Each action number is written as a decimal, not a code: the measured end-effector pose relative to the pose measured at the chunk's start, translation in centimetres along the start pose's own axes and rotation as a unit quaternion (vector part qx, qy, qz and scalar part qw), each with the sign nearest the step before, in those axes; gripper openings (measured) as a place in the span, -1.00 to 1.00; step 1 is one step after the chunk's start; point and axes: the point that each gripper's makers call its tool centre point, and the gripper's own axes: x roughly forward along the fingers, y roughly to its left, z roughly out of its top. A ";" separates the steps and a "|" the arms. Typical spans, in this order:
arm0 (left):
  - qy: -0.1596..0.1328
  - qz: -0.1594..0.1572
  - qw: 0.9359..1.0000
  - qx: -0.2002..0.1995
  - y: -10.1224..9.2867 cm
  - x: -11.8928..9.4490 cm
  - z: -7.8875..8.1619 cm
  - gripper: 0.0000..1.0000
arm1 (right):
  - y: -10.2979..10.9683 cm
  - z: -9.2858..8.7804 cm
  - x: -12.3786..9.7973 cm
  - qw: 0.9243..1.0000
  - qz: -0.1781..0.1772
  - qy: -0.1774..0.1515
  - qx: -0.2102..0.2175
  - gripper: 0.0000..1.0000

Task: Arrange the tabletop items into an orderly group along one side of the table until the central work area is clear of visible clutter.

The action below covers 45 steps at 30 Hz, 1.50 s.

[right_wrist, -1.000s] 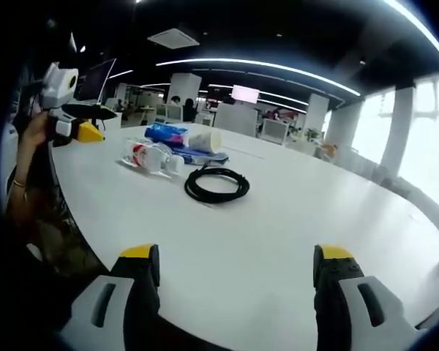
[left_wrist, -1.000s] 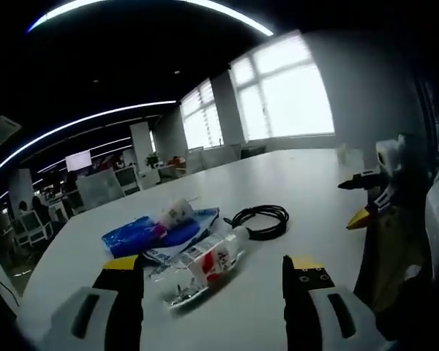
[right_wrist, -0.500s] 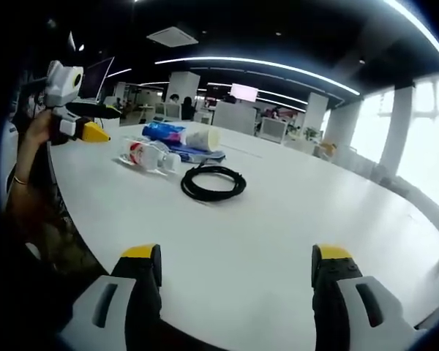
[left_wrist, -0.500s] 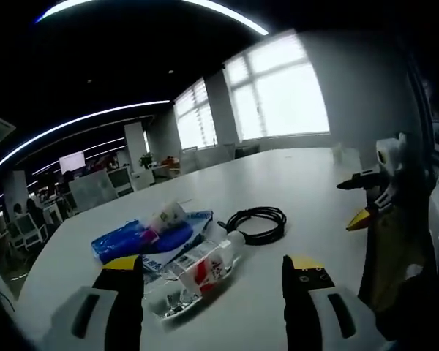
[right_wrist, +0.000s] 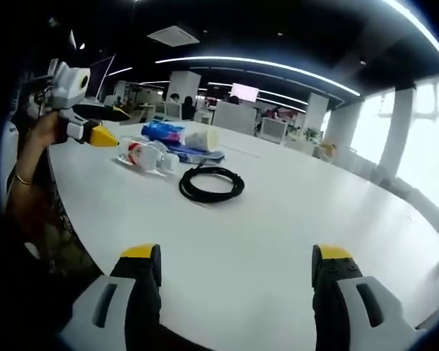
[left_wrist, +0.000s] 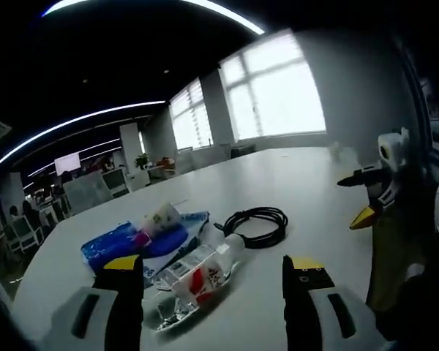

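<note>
A clear plastic bottle with a red label (left_wrist: 194, 274) (right_wrist: 148, 155) lies on its side on the white table (left_wrist: 300, 190), just ahead of my left gripper (left_wrist: 212, 272), which is open around nothing. Behind the bottle lie a blue packet (left_wrist: 121, 245) (right_wrist: 164, 133) and a paper cup (left_wrist: 157, 217) (right_wrist: 203, 139) on its side. A coiled black cable (left_wrist: 257, 223) (right_wrist: 211, 183) rests to the right of them. My right gripper (right_wrist: 234, 261) is open over bare table, well short of the cable. The right gripper (left_wrist: 367, 197) enters the left gripper view from the right; the left gripper (right_wrist: 95, 124) appears at left in the right gripper view.
A person's hand with a bracelet (right_wrist: 29, 157) holds the left gripper. Large windows (left_wrist: 274, 91) stand beyond the table's far end. Office desks and chairs (right_wrist: 241, 117) fill the background. Wide bare tabletop (right_wrist: 336, 205) stretches right of the cable.
The left gripper has moved closer to the bottle, which now looms larger between its jaws. The right gripper has stayed nearly still.
</note>
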 end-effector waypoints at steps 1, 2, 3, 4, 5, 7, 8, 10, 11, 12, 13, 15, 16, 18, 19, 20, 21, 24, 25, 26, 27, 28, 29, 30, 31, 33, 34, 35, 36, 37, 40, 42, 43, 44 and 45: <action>0.000 -0.002 1.000 -0.002 0.0 0.1 0.0 0.54 | -0.1 0.0 0.0 1.000 0.000 -0.002 0.003 0.63; 0.002 -0.009 1.000 -0.007 -0.2 0.2 -0.1 0.54 | -0.1 0.0 0.0 1.000 0.000 -0.001 0.004 0.63; 0.001 -0.014 1.000 -0.007 -0.3 0.2 -0.1 0.54 | -0.1 0.0 0.0 1.000 -0.001 0.000 0.004 0.63; 0.000 -0.020 1.000 -0.008 -0.6 0.3 -0.2 0.54 | -0.1 -0.2 0.0 1.000 -0.001 0.003 0.002 0.63; 0.001 -0.022 1.000 -0.011 -0.6 0.4 -0.2 0.54 | -0.1 -0.3 0.0 1.000 -0.001 0.005 0.000 0.63; 0.003 -0.023 1.000 -0.010 -0.7 0.7 -0.4 0.54 | 0.0 -0.3 0.0 1.000 0.000 0.007 0.000 0.63; 0.008 -0.021 1.000 -0.007 -0.7 0.9 -0.5 0.54 | 0.0 -0.4 0.0 1.000 0.001 0.007 0.000 0.63; 0.011 -0.021 1.000 -0.003 -0.8 1.1 -0.6 0.54 | 0.0 -0.3 0.1 1.000 0.000 0.006 0.001 0.62; 0.004 -0.023 1.000 0.002 -0.8 1.3 -0.4 0.54 | 0.0 -0.3 0.1 1.000 0.001 0.005 0.001 0.62; -0.002 -0.023 1.000 0.003 -0.7 1.5 -0.3 0.54 | 0.0 -0.3 0.1 1.000 0.000 0.005 0.002 0.62; -0.004 -0.026 1.000 0.002 -0.7 1.7 -0.4 0.53 | -0.1 -0.3 0.1 1.000 0.000 0.005 0.005 0.62; 0.000 -0.033 0.999 0.001 -0.9 2.0 -0.6 0.53 | 0.0 -0.4 0.2 1.000 0.001 0.006 0.006 0.62; 0.004 -0.035 0.999 0.001 -1.0 2.1 -0.8 0.53 | 0.0 -0.5 0.2 1.000 0.001 0.006 0.009 0.62; 0.008 -0.033 0.999 0.005 -1.0 2.4 -1.0 0.53 | 0.0 -0.6 0.2 1.000 0.002 0.006 0.011 0.62; 0.008 -0.032 0.999 0.008 -1.0 2.5 -1.0 0.53 | 0.0 -0.7 0.2 1.000 0.002 0.007 0.012 0.62; 0.009 -0.031 0.999 0.009 -1.0 2.7 -1.1 0.53 | -0.1 -0.8 0.2 1.000 0.001 0.008 0.012 0.62; 0.011 -0.031 0.999 0.012 -1.1 2.8 -1.1 0.53 | -0.1 -0.8 0.2 1.000 0.000 0.010 0.011 0.62; 0.009 -0.028 0.999 0.015 -1.0 3.0 -1.1 0.52 | -0.2 -0.9 0.3 1.000 -0.003 0.011 0.014 0.62; 0.009 -0.027 0.999 0.016 -1.0 3.1 -1.1 0.52 | -0.3 -0.9 0.3 1.000 -0.003 0.011 0.015 0.62; 0.008 -0.026 0.999 0.019 -1.0 3.2 -1.0 0.52 | -0.3 -0.9 0.3 1.000 -0.003 0.010 0.016 0.62; 0.010 -0.023 0.999 0.027 -0.9 3.3 -1.0 0.52 | -0.3 -0.9 0.2 1.000 -0.003 0.010 0.016 0.62; 0.015 -0.022 0.999 0.032 -0.9 3.4 -1.1 0.52 | -0.3 -0.9 0.2 1.000 -0.004 0.010 0.016 0.62; 0.019 -0.021 0.999 0.037 -0.8 3.5 -1.2 0.52 | -0.4 -1.0 0.2 1.000 -0.005 0.011 0.017 0.61; 0.020 -0.019 0.999 0.039 -0.8 3.6 -1.2 0.52 | -0.4 -1.1 0.2 1.000 -0.005 0.011 0.017 0.61; 0.019 -0.020 0.999 0.041 -0.7 3.6 -1.2 0.52 | -0.4 -1.1 0.2 1.000 -0.005 0.012 0.017 0.61; 0.019 -0.021 0.999 0.043 -0.8 3.7 -1.1 0.52 | -0.5 -1.3 0.2 1.000 -0.006 0.015 0.017 0.61; 0.018 -0.024 0.999 0.045 -0.9 3.7 -1.1 0.52 | -0.5 -1.3 0.2 1.000 -0.008 0.015 0.018 0.61; 0.018 -0.024 0.998 0.048 -0.9 3.8 -1.0 0.52 | -0.6 -1.4 0.2 1.000 -0.009 0.015 0.020 0.61; 0.019 -0.023 0.998 0.054 -0.9 3.9 -1.0 0.52 | -0.7 -1.4 0.1 1.000 -0.009 0.015 0.021 0.61; 0.019 -0.020 0.998 0.063 -0.9 4.0 -1.0 0.52 | -0.7 -1.4 0.1 1.000 -0.010 0.014 0.022 0.61; 0.029 -0.004 0.996 0.085 -0.5 4.4 -1.1 0.52 | -0.7 -1.3 0.1 1.000 -0.008 0.014 0.020 0.61; 0.034 0.001 0.995 0.096 -0.5 4.5 -1.3 0.51 | -0.6 -1.3 0.0 1.000 -0.008 0.013 0.018 0.61; 0.033 0.005 0.994 0.103 -0.4 4.6 -1.2 0.49 | -0.6 -1.3 0.0 1.000 -0.008 0.013 0.019 0.61; 0.029 0.009 0.993 0.110 -0.3 4.6 -1.0 0.47 | -0.7 -1.3 0.0 1.000 -0.009 0.013 0.020 0.61; 0.020 0.013 0.992 0.120 -0.3 4.7 -0.7 0.47 | -0.7 -1.4 0.0 1.000 -0.010 0.014 0.020 0.61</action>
